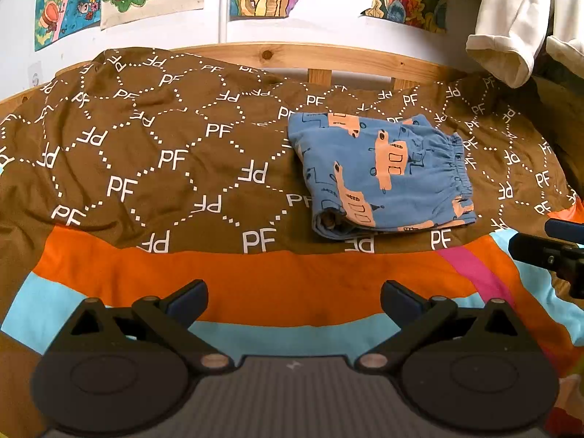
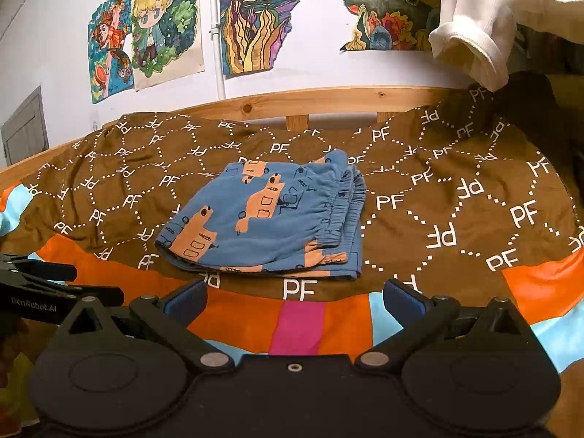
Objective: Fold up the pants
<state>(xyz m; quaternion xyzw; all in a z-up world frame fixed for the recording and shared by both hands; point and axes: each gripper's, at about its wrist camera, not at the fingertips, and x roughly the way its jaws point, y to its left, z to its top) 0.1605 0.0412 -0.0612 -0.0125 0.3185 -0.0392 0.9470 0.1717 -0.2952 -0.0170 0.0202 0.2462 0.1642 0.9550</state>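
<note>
The blue pants lie folded into a compact bundle on the bed's brown cover, just ahead of the right gripper. It and the left gripper hold their fingers wide, empty. Folding looks finished; perhaps only a smoothing press remains.

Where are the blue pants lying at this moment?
The folded blue pants lie on the brown PF-patterned bedcover, mid-frame in the right wrist view and right of centre in the left wrist view, just beyond the orange stripe.
</note>
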